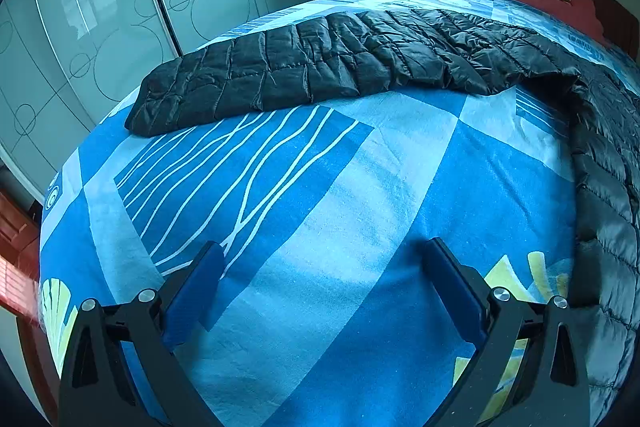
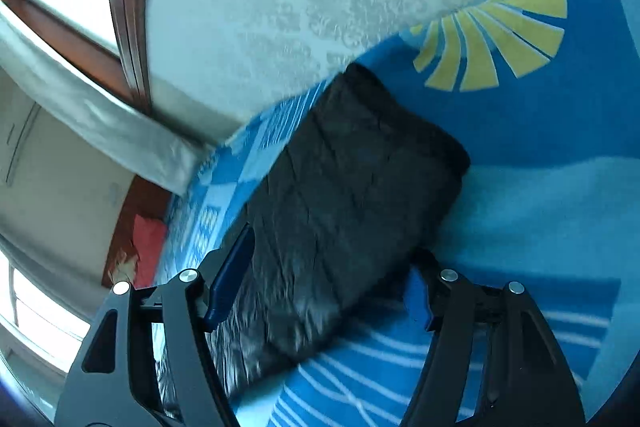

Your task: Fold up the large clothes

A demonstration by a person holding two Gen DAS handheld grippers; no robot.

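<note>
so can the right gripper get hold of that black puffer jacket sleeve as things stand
Probably yes. The right gripper is open with the black puffer jacket sleeve lying between its jaws on the blue bedspread, and nothing covers it. The pads do not seem to press on it yet, though the picture is blurred.

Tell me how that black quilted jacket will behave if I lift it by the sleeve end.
The black quilted jacket probably droops and trails: it already lies in limp folds on the bedspread. Its shiny shell may slip in the right claw. The puffy quilting suggests it is light.
</note>
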